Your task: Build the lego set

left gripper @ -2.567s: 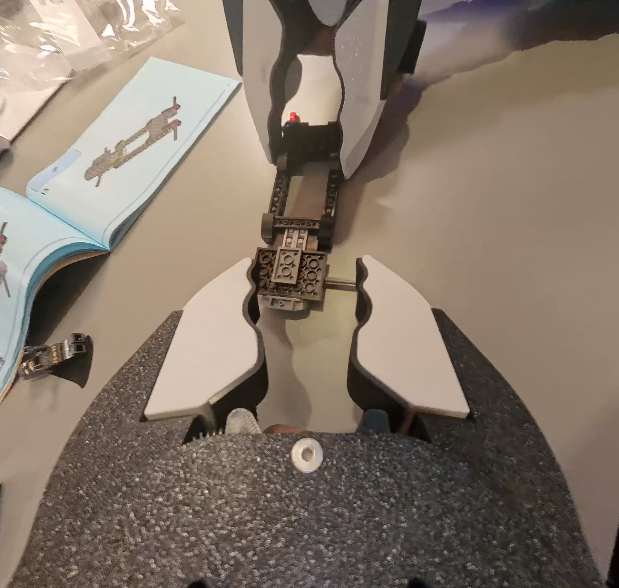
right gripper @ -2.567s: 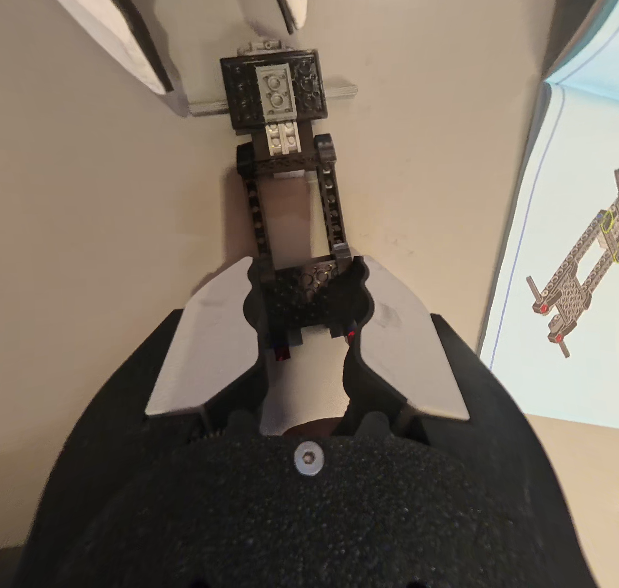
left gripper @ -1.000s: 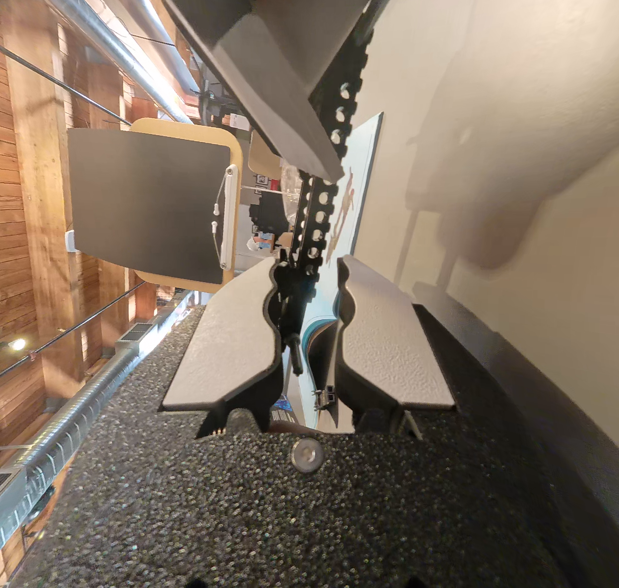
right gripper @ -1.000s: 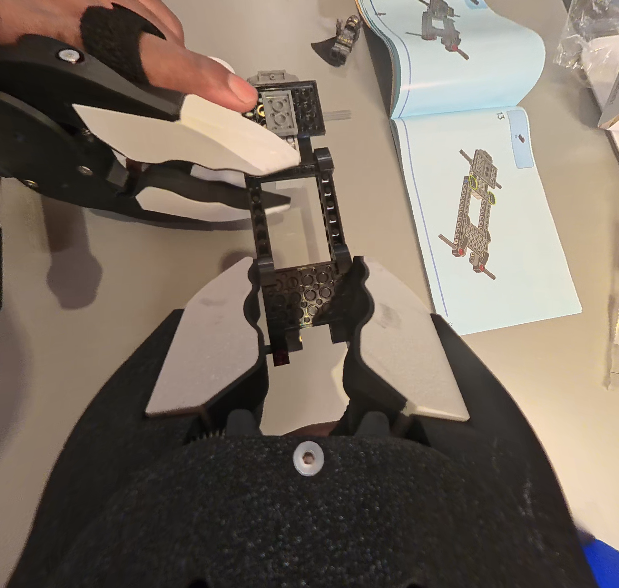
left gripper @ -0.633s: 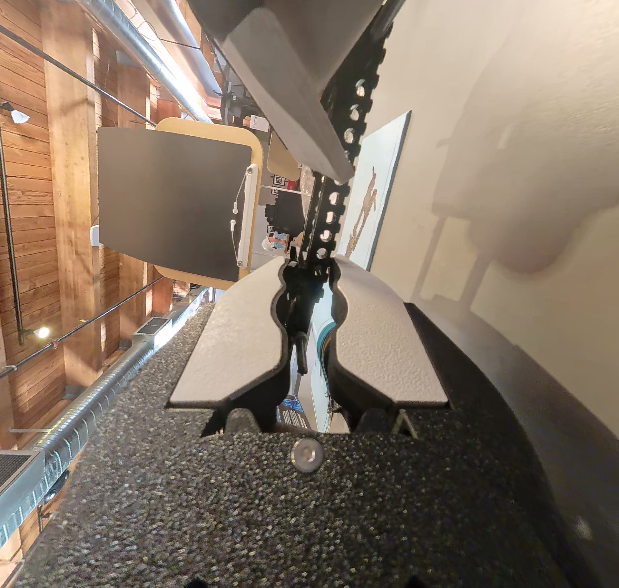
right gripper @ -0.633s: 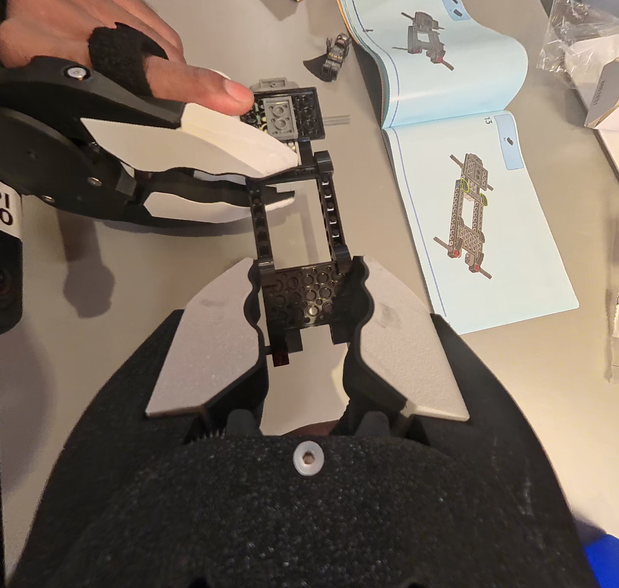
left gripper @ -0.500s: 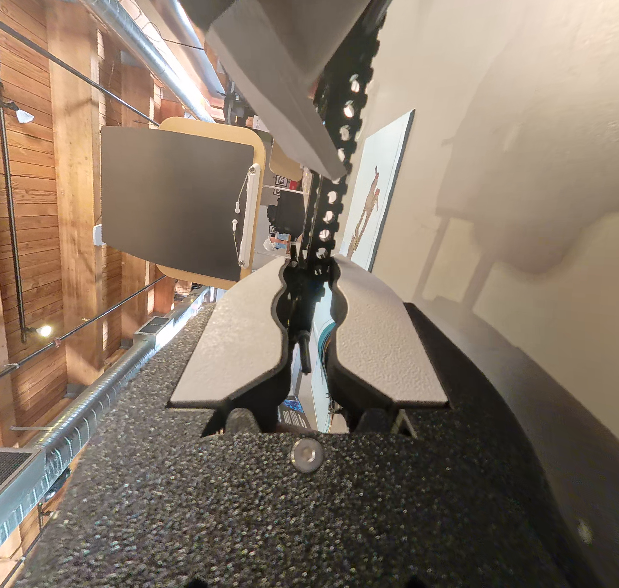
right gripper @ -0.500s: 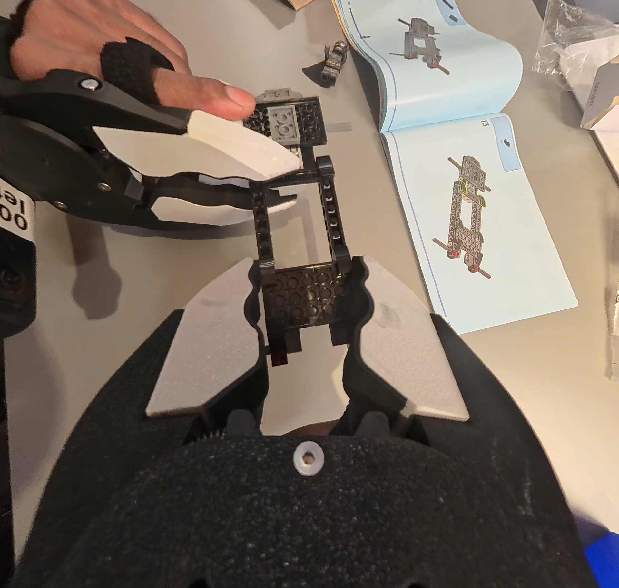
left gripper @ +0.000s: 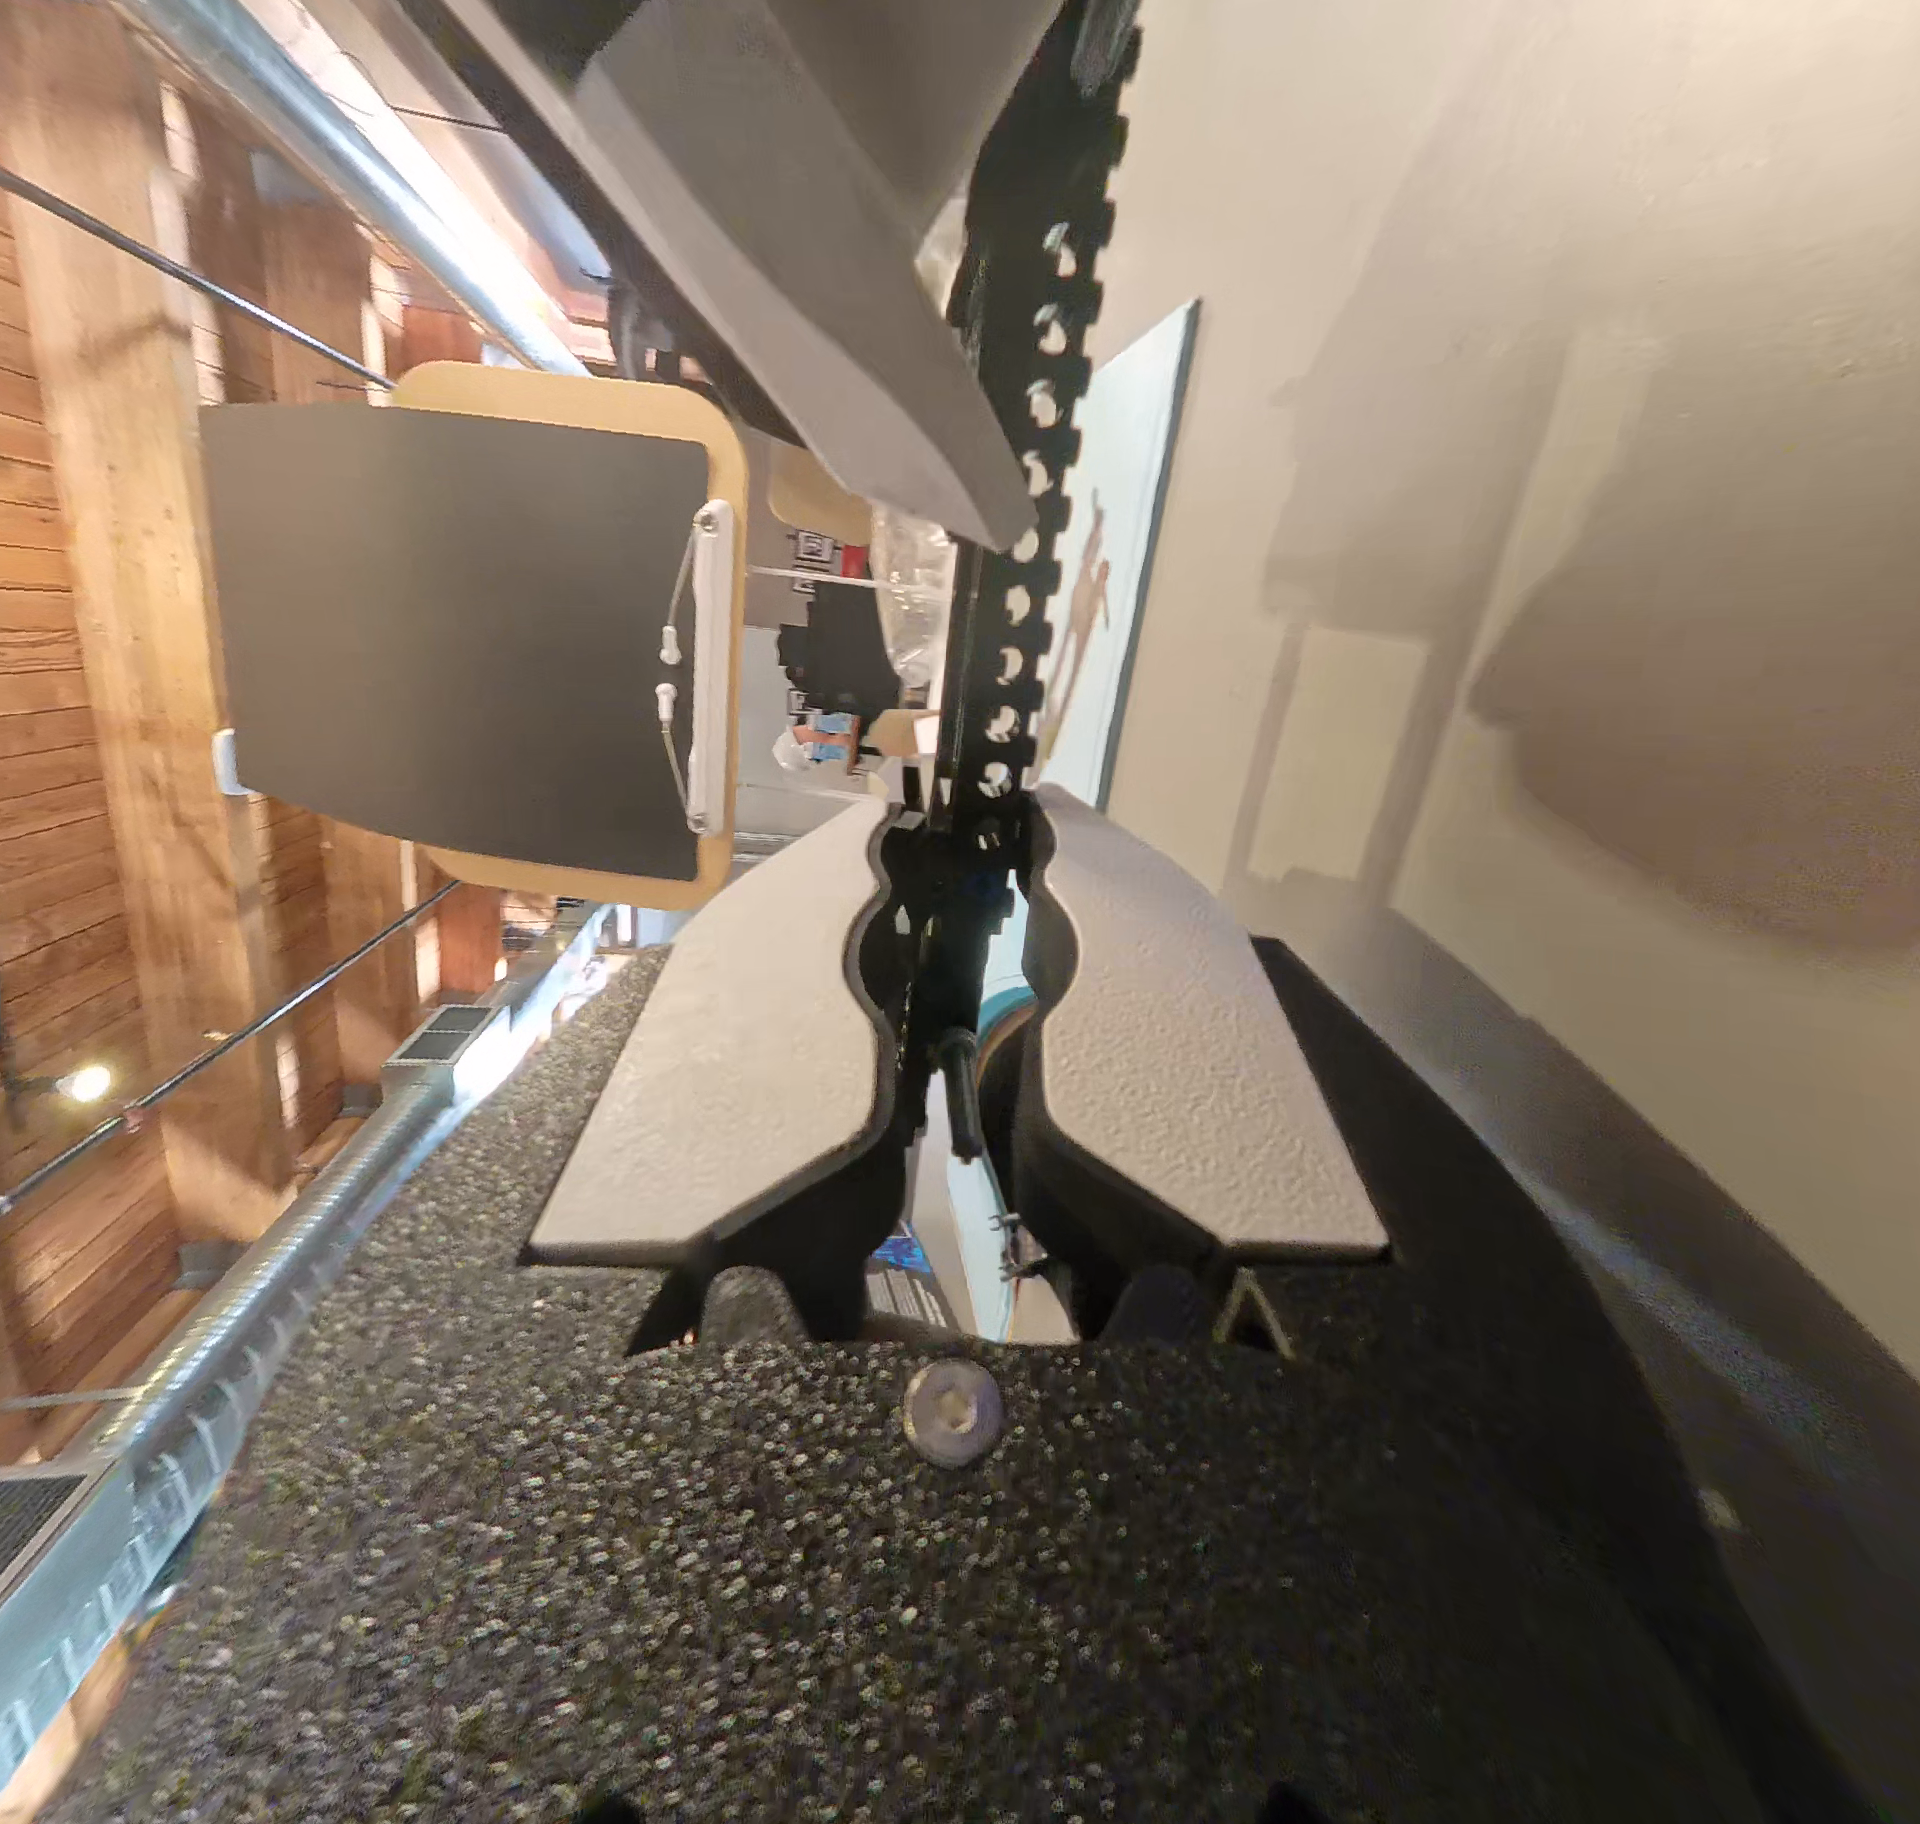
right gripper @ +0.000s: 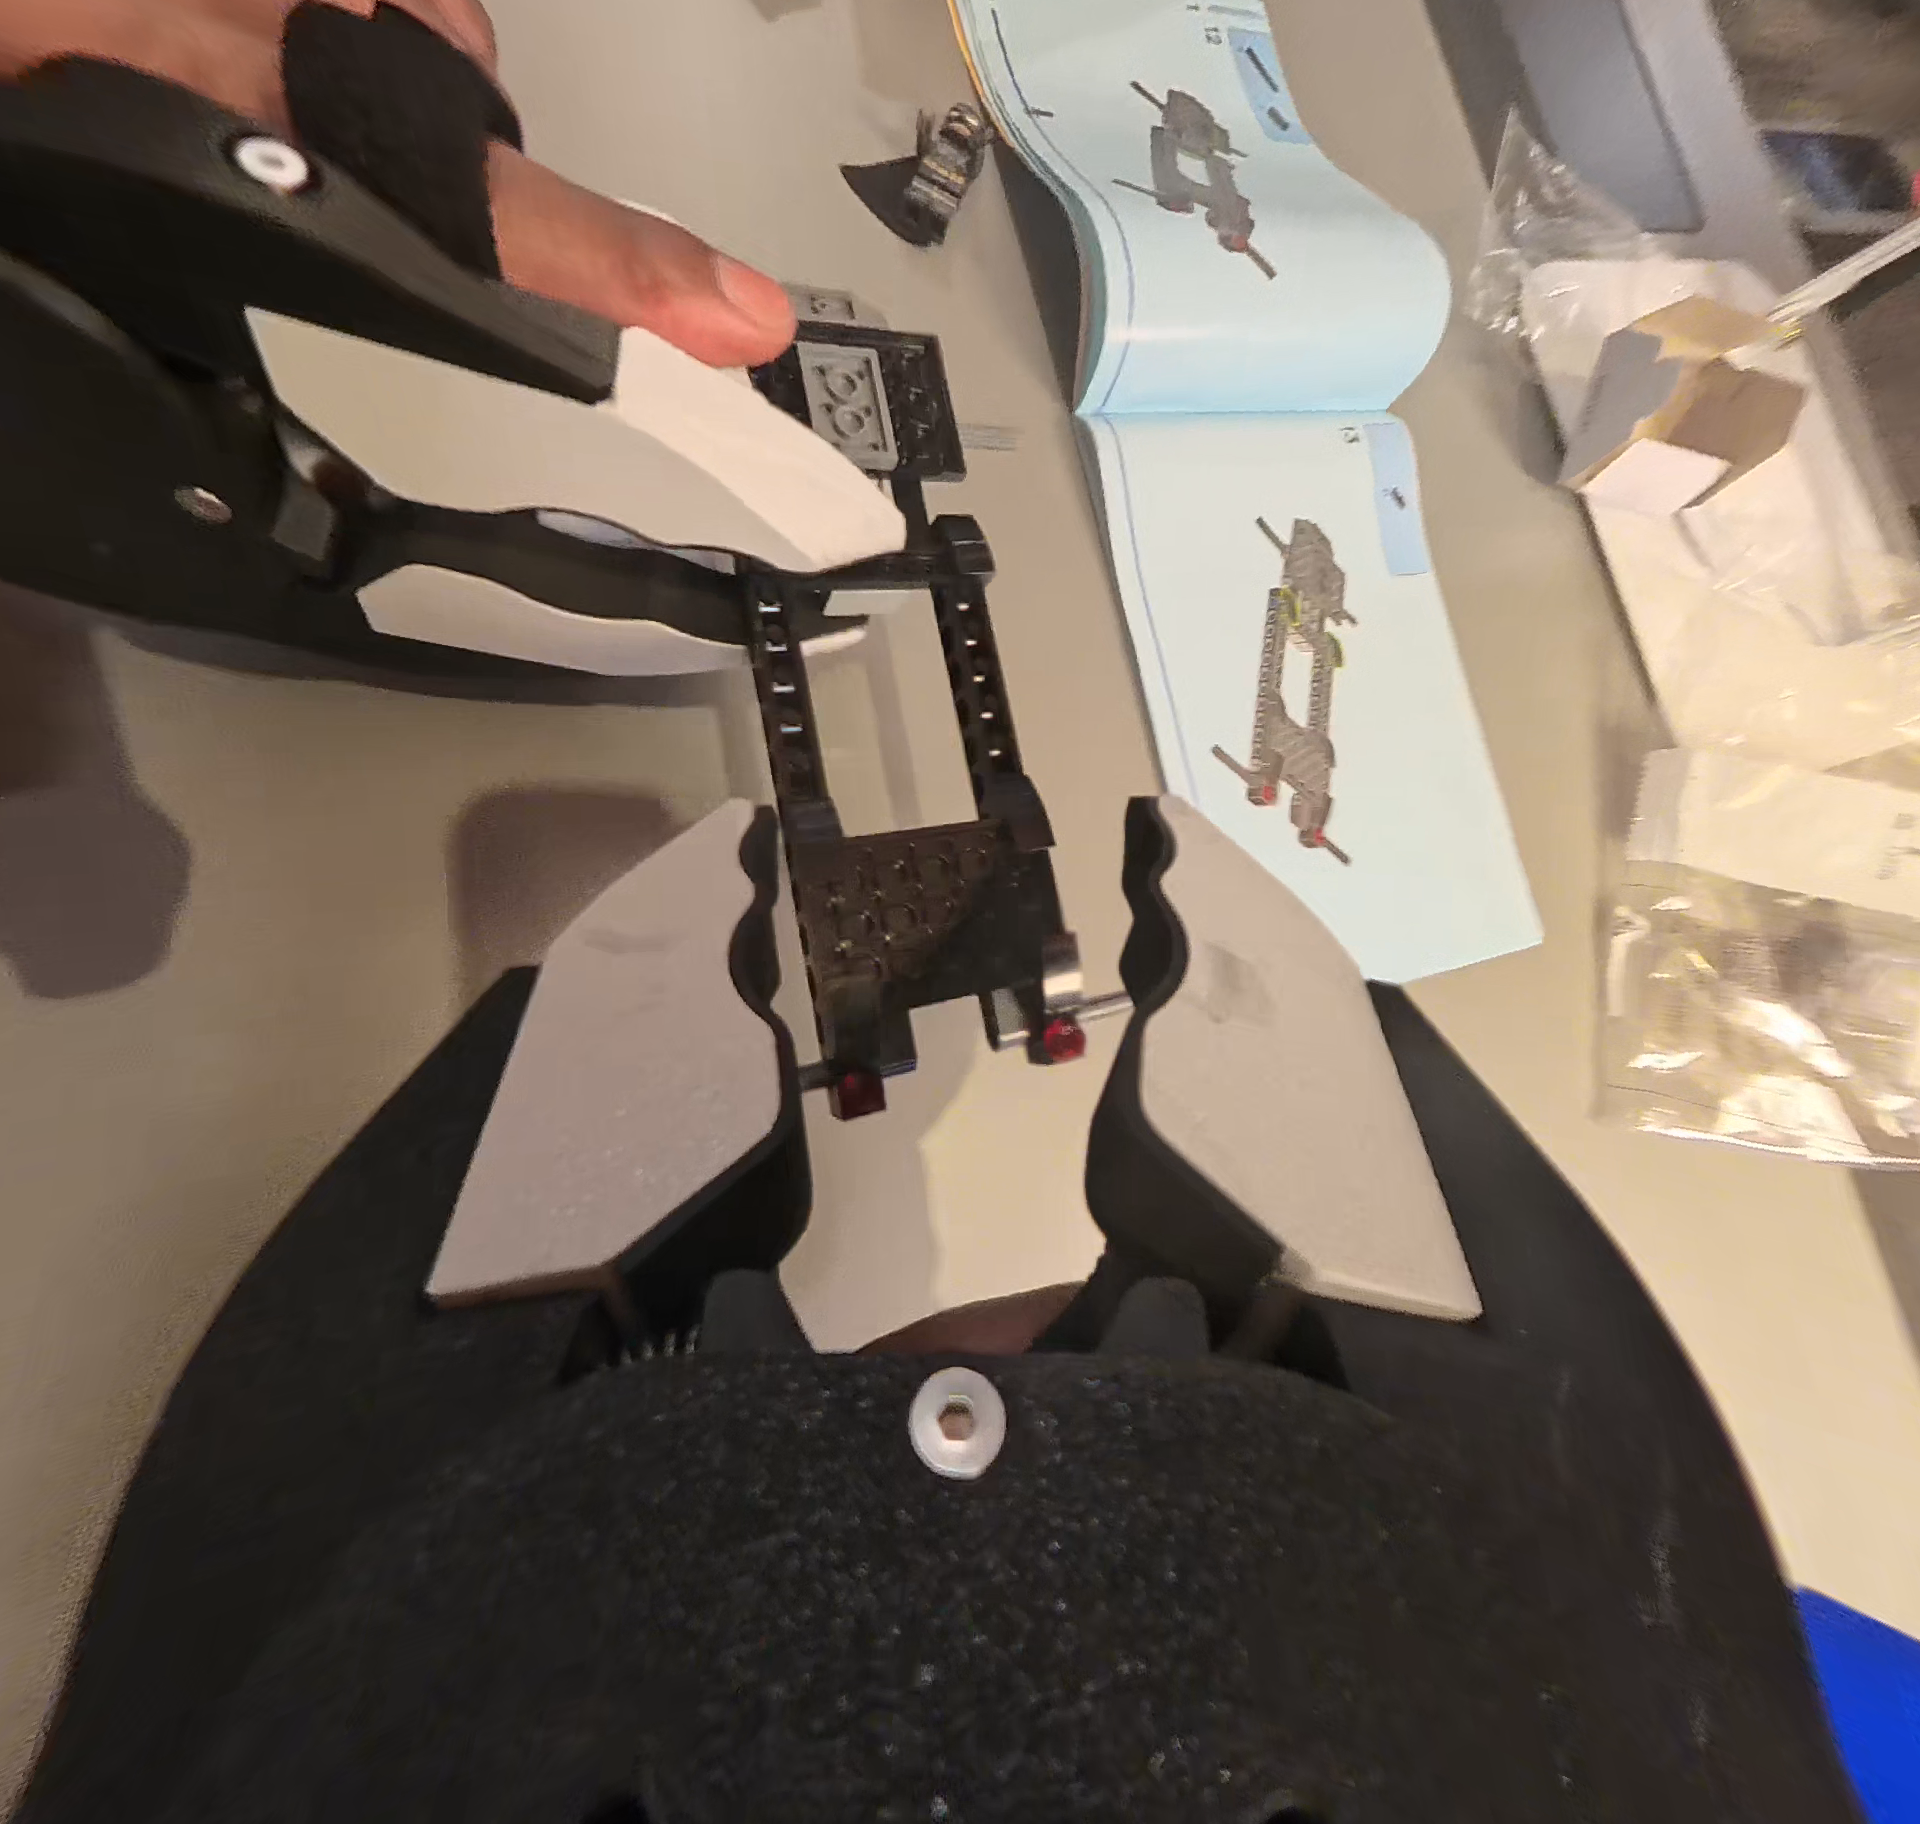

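Your left gripper [left gripper: 961, 824] is clamped on 1 black brick frame [right gripper: 894, 704]; right gripper [right gripper: 951, 818] fingers apart, frame between, w/ 2 red studs [right gripper: 1058, 1036].

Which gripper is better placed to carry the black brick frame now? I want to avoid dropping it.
Left, probably: the left gripper is clamped on the black brick frame, while the right gripper stands open, with a gap beside the frame.
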The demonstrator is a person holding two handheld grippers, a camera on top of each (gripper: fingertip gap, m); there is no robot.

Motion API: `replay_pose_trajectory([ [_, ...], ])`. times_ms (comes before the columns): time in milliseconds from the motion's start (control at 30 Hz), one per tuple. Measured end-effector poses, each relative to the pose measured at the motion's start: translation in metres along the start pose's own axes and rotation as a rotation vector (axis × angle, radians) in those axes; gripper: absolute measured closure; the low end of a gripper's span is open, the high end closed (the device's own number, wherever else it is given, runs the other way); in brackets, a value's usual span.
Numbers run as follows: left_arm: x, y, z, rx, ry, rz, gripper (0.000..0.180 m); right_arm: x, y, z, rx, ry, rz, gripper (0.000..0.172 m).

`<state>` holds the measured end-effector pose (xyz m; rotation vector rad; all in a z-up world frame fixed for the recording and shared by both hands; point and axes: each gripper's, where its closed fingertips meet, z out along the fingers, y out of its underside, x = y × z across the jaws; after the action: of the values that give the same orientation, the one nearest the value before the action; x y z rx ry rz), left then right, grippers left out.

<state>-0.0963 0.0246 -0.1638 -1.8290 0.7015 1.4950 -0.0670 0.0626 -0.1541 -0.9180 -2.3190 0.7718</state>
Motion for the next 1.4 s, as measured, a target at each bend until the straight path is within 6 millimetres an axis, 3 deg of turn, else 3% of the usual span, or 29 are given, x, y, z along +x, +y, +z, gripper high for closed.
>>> replay_pose_trajectory([
  [267,0.006,0.015,0.008,-0.055,0.145,-0.079,0.161,0.002,-0.007,-0.02,0.112,0.112,-0.153,0.107],
  [433,0.002,0.021,0.01,-0.043,0.207,-0.185,0.161,-0.001,-0.008,-0.029,0.167,0.288,-0.308,0.112],
  [700,-0.002,0.011,0.01,0.06,0.404,-0.4,0.161,-0.001,0.001,-0.03,0.196,0.318,-0.483,0.109],
  [867,-0.006,-0.002,0.009,0.158,0.51,-0.465,0.161,0.012,-0.001,-0.03,0.212,0.37,-0.484,0.109],
  [1033,-0.006,-0.012,0.015,0.234,0.52,-0.489,0.161,0.01,-0.01,-0.028,0.248,0.359,-0.494,0.119],
  [1167,-0.002,-0.013,0.015,0.271,0.523,-0.483,0.161,0.011,-0.012,-0.026,0.284,0.375,-0.488,0.131],
  [1400,-0.003,-0.01,0.015,0.248,0.519,-0.417,0.161,0.009,-0.006,-0.02,0.272,0.372,-0.534,0.127],
])
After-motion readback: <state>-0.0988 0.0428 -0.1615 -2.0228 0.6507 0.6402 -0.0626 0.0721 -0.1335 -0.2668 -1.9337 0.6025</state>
